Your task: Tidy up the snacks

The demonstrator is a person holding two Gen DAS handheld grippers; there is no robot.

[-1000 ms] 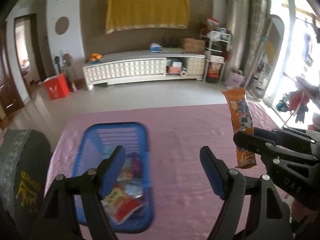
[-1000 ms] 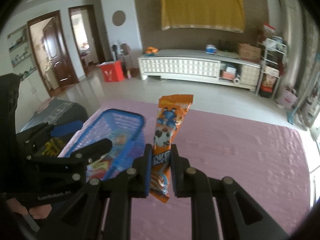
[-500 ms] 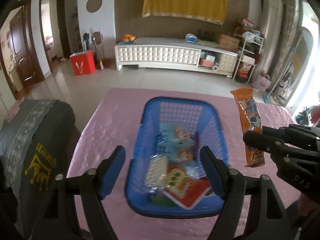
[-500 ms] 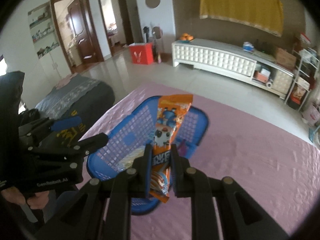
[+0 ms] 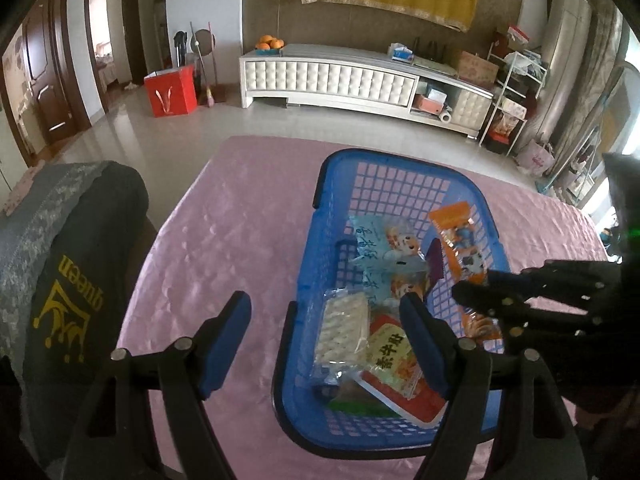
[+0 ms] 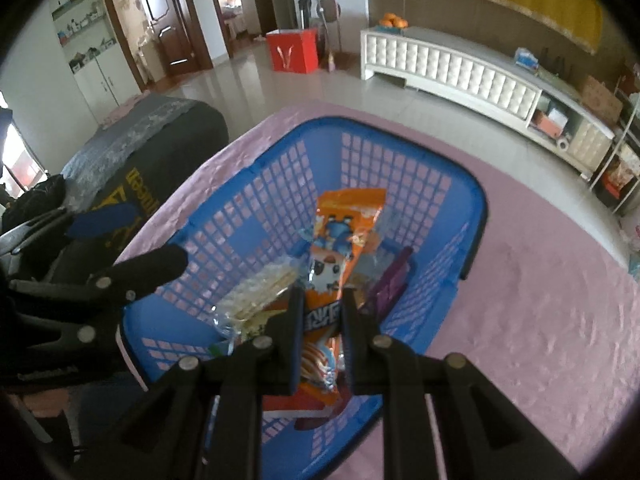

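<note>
The pink worktop (image 5: 224, 232) is carrying a blue basket (image 6: 478, 208), sitting just ahead of and below both claws. The left claw (image 5: 324, 340) is hanging released over its near rim. The right claw (image 6: 320, 320) is clenching an orange snack packet (image 6: 340, 236) over the basket's packets; placing seems underway, so next it probably needs lowering and releasing

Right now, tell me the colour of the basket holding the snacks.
Blue, with a lattice wall; the basket shows best in the left wrist view.
</note>
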